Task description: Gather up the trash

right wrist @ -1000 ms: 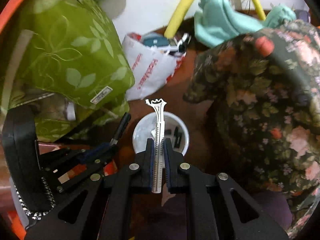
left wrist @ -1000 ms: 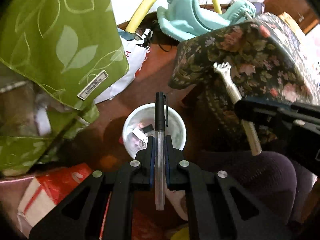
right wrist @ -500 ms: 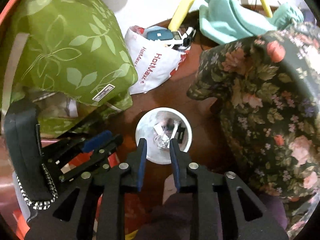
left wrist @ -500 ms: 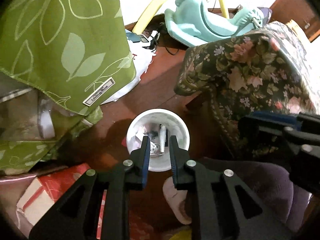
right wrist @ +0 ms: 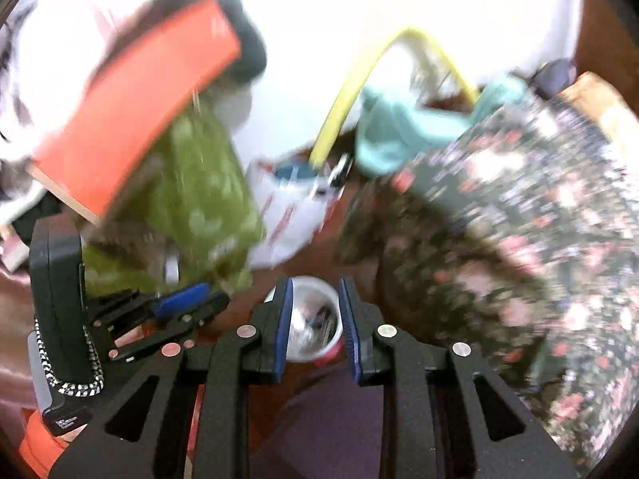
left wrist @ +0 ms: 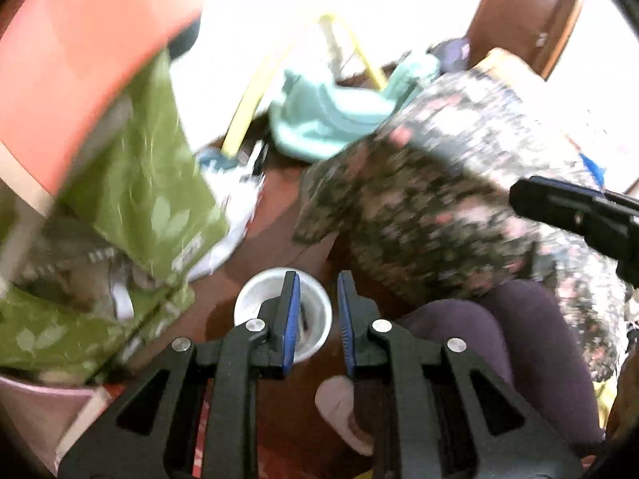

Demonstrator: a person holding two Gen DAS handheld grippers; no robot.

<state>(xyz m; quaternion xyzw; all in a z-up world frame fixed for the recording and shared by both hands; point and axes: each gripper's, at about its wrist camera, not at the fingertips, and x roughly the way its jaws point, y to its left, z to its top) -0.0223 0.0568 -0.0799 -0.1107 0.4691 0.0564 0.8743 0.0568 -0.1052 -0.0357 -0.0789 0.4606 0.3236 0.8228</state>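
1. White plastic, the small bin (left wrist: pixel 281 311) sits on the brown floor (left wrist: pixel 279 207) below both my tools, with bits of trash lying in its bottom (right wrist: pixel 315 323); what they are is too blurred to tell.
2. My left tool (left wrist: pixel 315 311) has its jaws slightly parted with nothing between them; my right tool (right wrist: pixel 315 319) is the same, a narrow empty gap.
3. I judge the drop into the bin is done and I am between pickups: the step in hand is finding the next piece of trash.
4. The next move calls for widening a tool, swinging it off the bin toward a loose item, and coming down with the jaws astride it.
5. Around the bin: a green leaf-patterned cloth (left wrist: pixel 147 183) to the left, a white printed bag (right wrist: pixel 287 215) beyond it, a dark floral cloth (left wrist: pixel 439 199) to the right, and a pale teal plastic thing (left wrist: pixel 323 115) with a yellow hoop (right wrist: pixel 351 92) at the back.
6. A purple-clad leg (left wrist: pixel 499 343) and foot (left wrist: pixel 339 407) of the person lie just beside the bin, so a low reach on that side is cramped.
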